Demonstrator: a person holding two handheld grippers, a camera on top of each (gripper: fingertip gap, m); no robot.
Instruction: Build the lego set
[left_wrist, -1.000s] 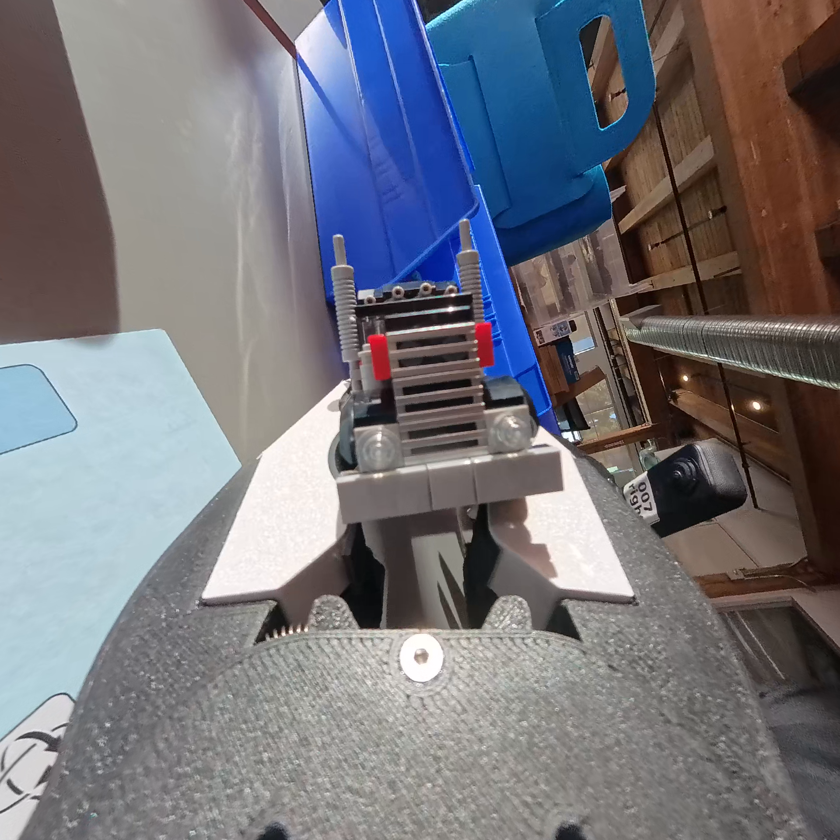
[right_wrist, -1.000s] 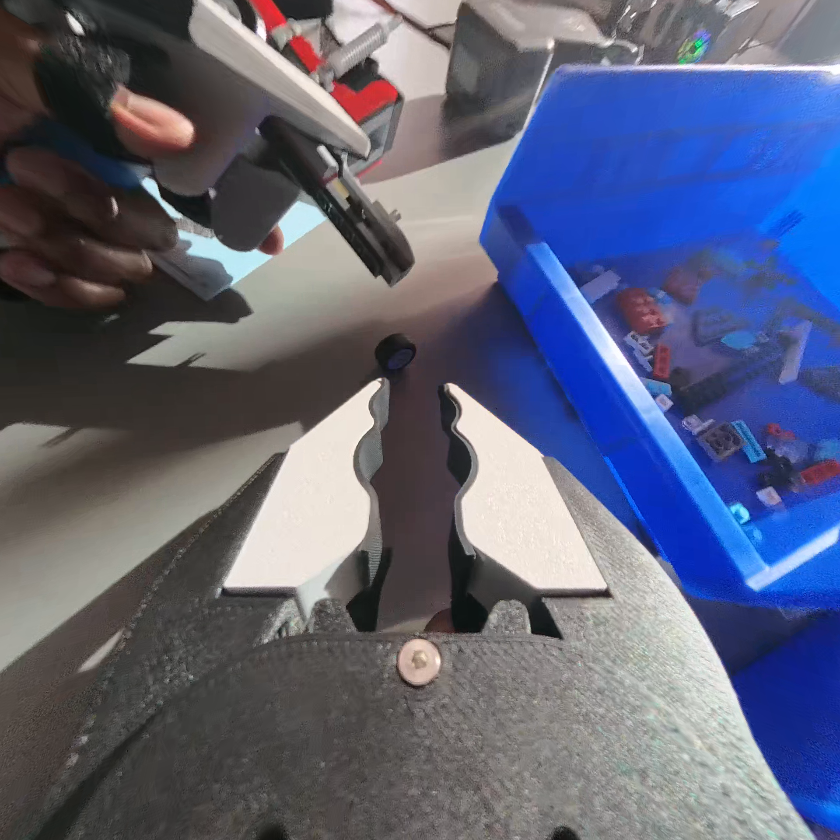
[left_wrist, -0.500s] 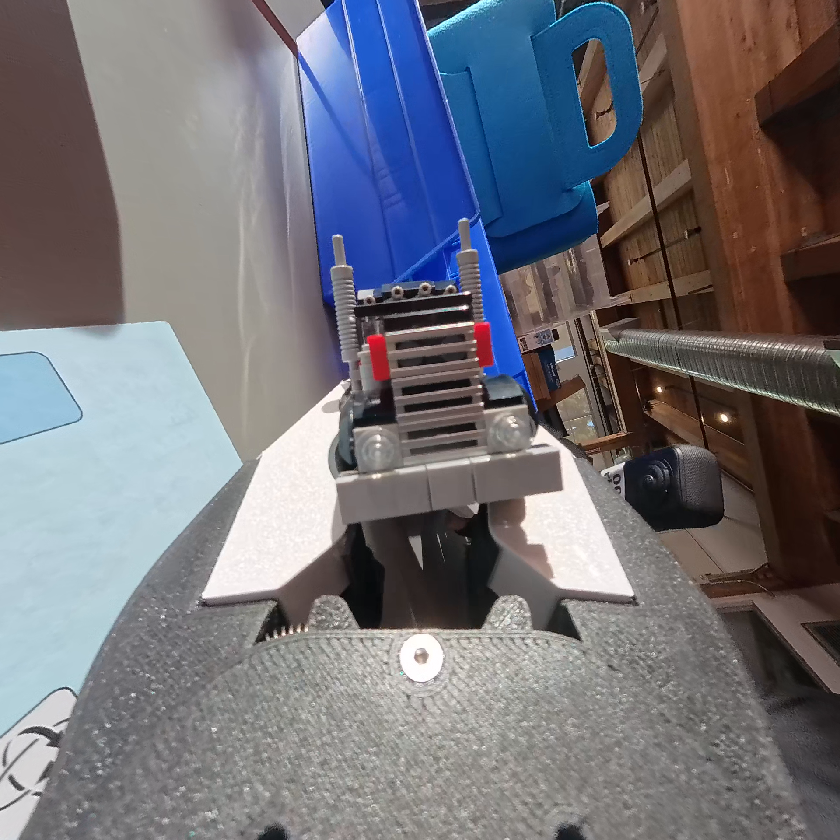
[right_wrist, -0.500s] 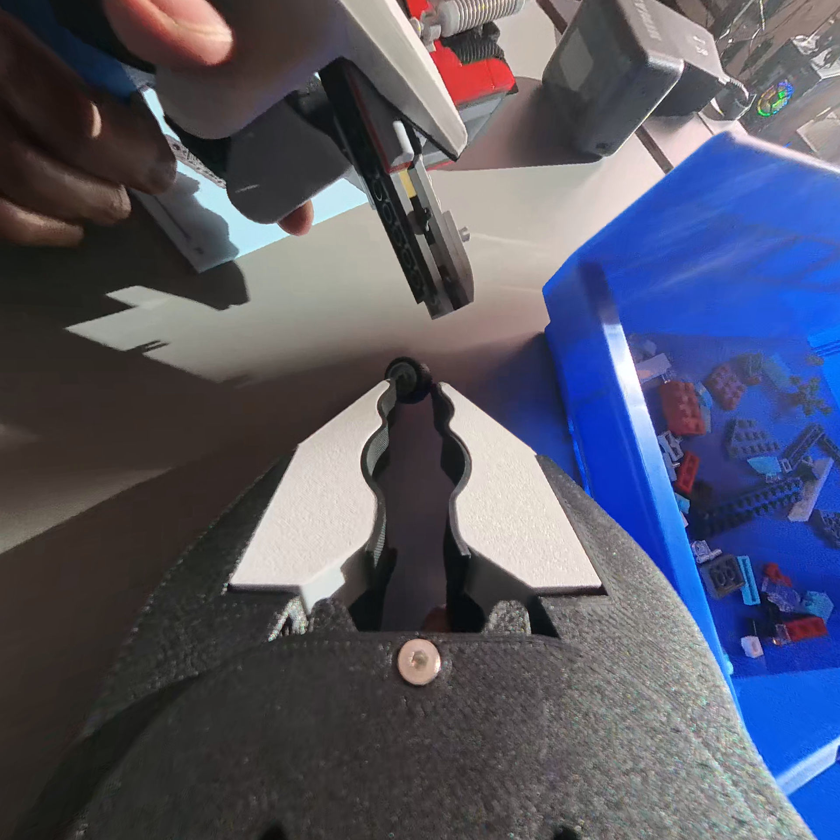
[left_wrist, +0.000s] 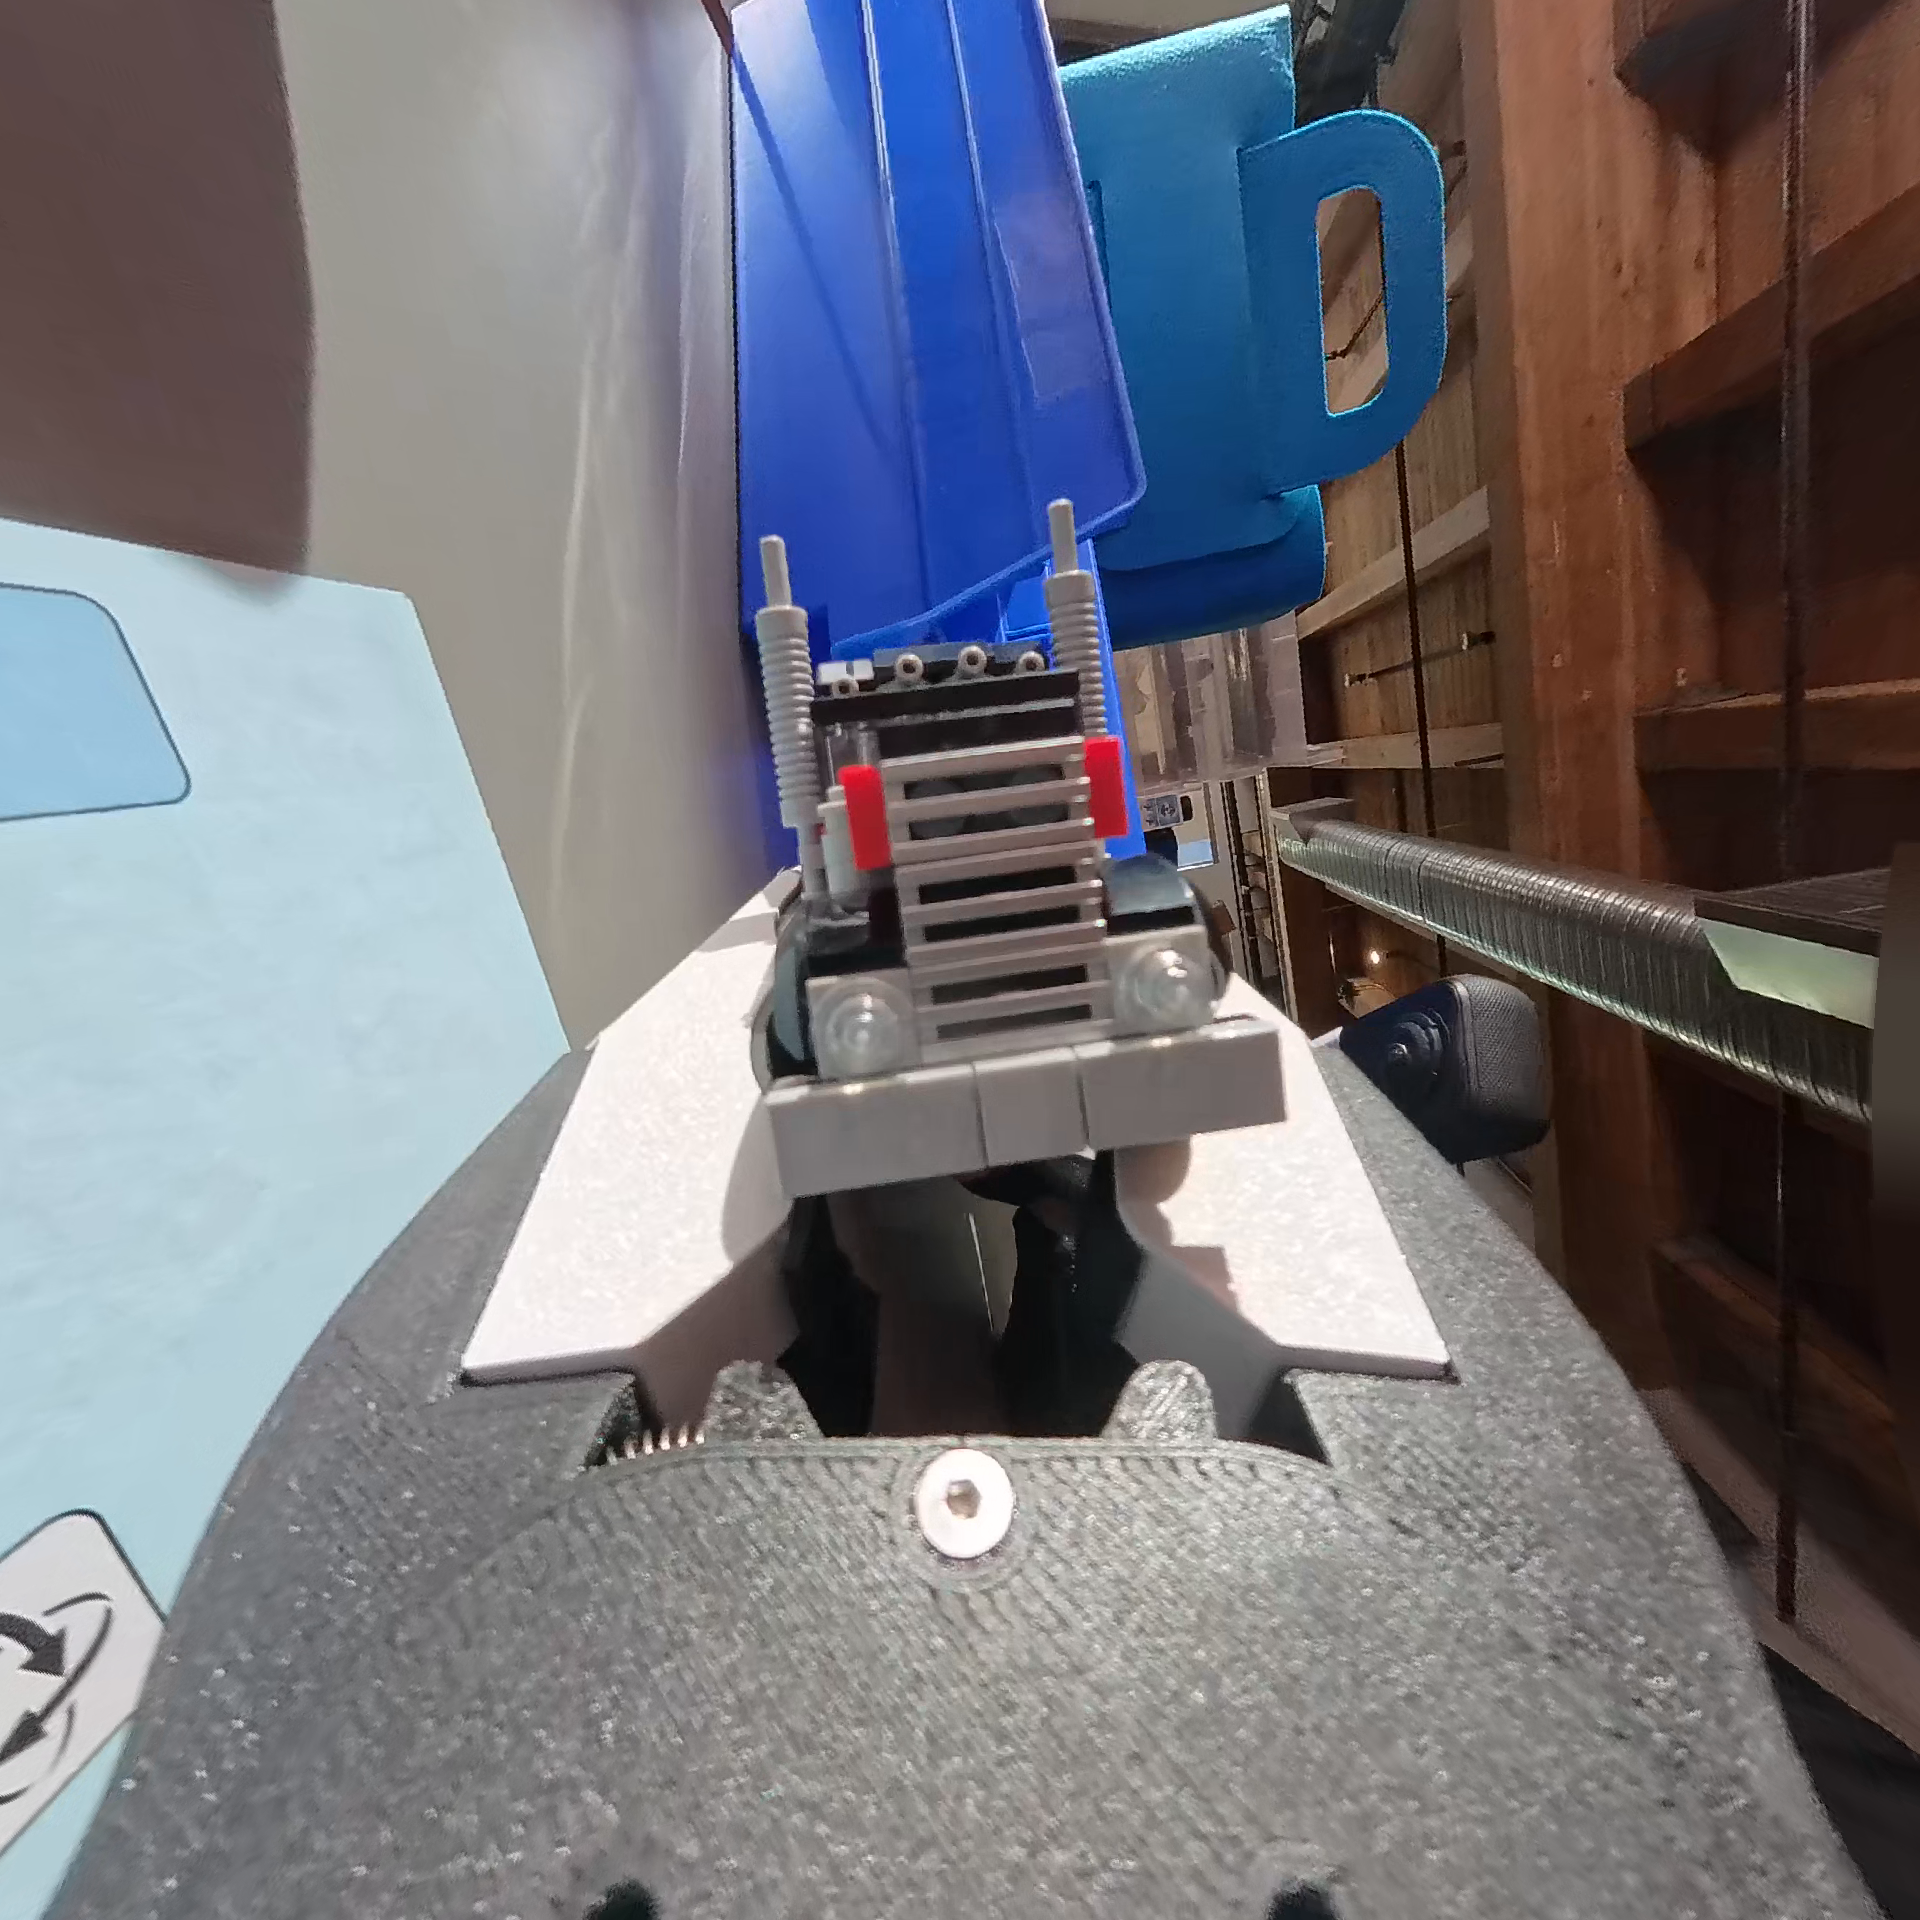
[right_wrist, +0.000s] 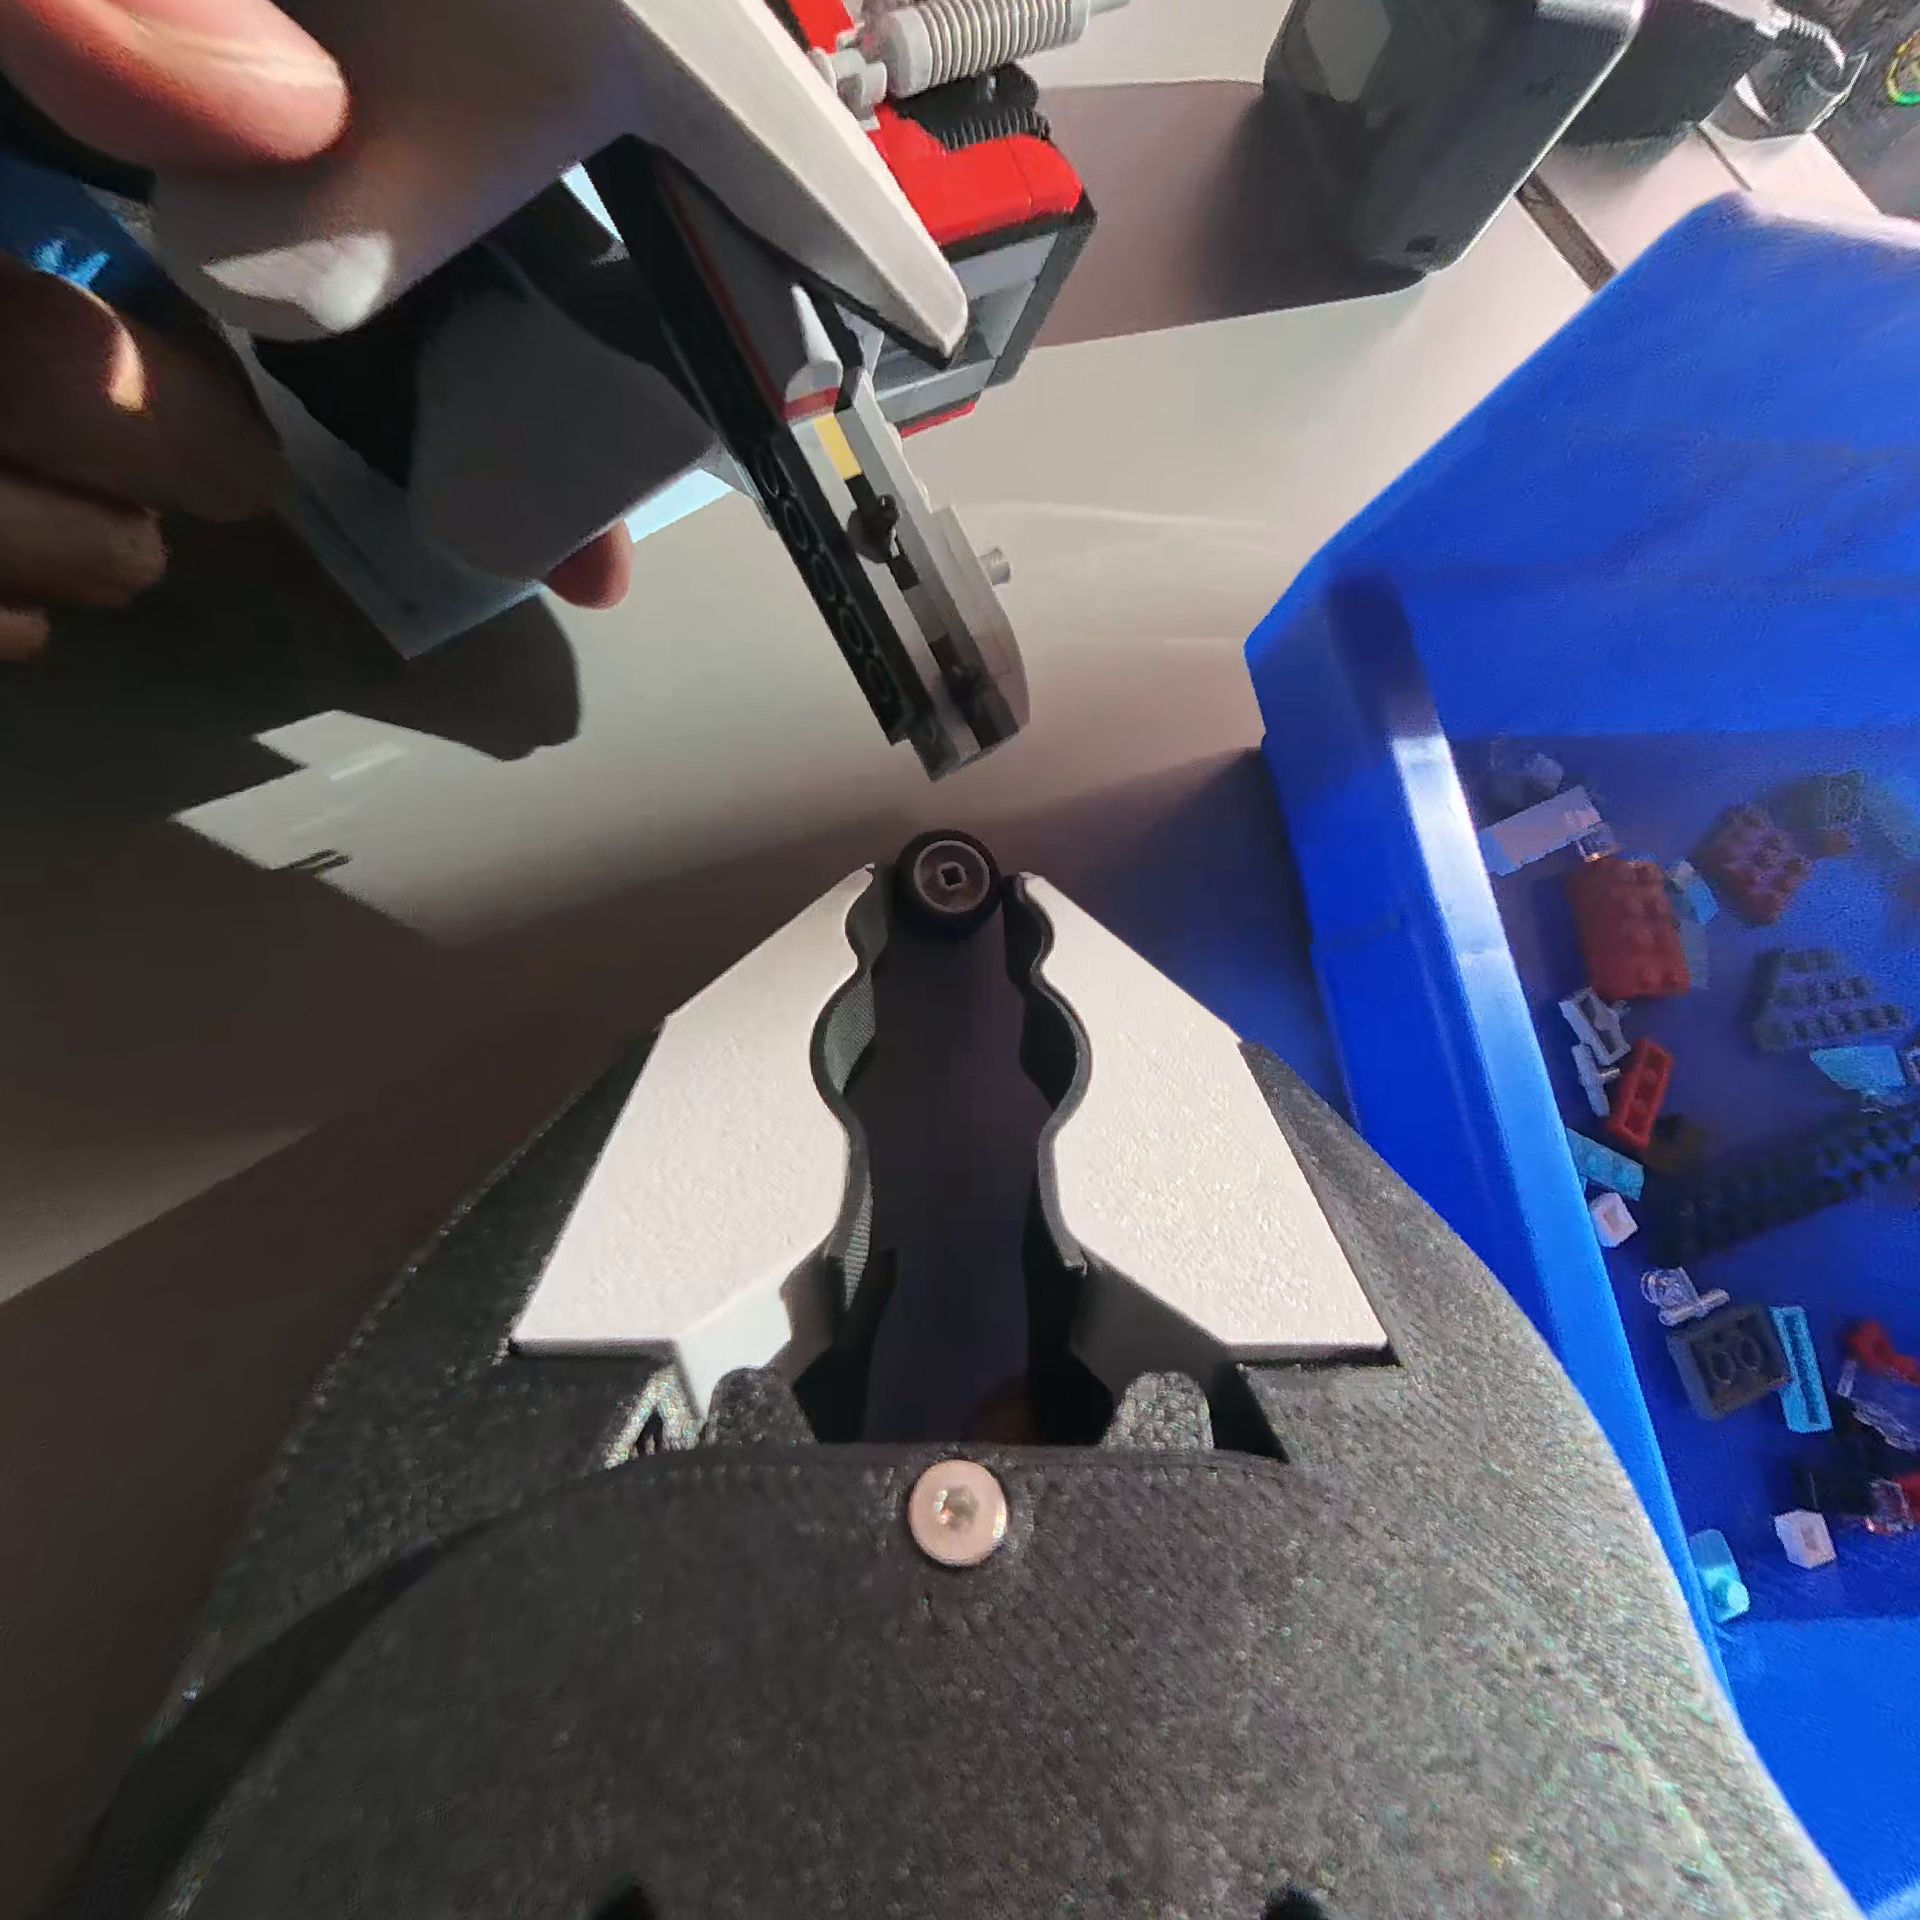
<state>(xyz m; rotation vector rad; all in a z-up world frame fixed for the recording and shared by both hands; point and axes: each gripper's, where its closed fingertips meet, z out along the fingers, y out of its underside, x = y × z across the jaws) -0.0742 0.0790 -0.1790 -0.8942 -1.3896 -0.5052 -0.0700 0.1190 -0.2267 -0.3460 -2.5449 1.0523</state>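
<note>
My left gripper (left_wrist: 997, 935) is shut on a lego truck (left_wrist: 997, 894) with a grey grille, red lights and two grey exhaust stacks, held in the air and tilted. In the right wrist view the same truck (right_wrist: 914, 582) hangs from the left gripper at the top left, its black and grey chassis pointing down toward my right gripper. My right gripper (right_wrist: 948, 883) is shut on a small black wheel (right_wrist: 948, 878) at its fingertips, just below the chassis end and apart from it.
A blue bin (right_wrist: 1455, 935) with several loose lego pieces stands to the right on the grey table (right_wrist: 1091, 520). A pale blue instruction booklet (left_wrist: 239, 987) lies at the left. A black camera (right_wrist: 1423, 114) stands at the back. A hand (right_wrist: 135, 260) holds the left gripper. The tips of one gripper are about 7 cm away from the tips of the other.
My right gripper moved forward to the wheel on the table, closed on it and lifted it toward the truck. The left gripper brought the truck's chassis closer to the right gripper.
</note>
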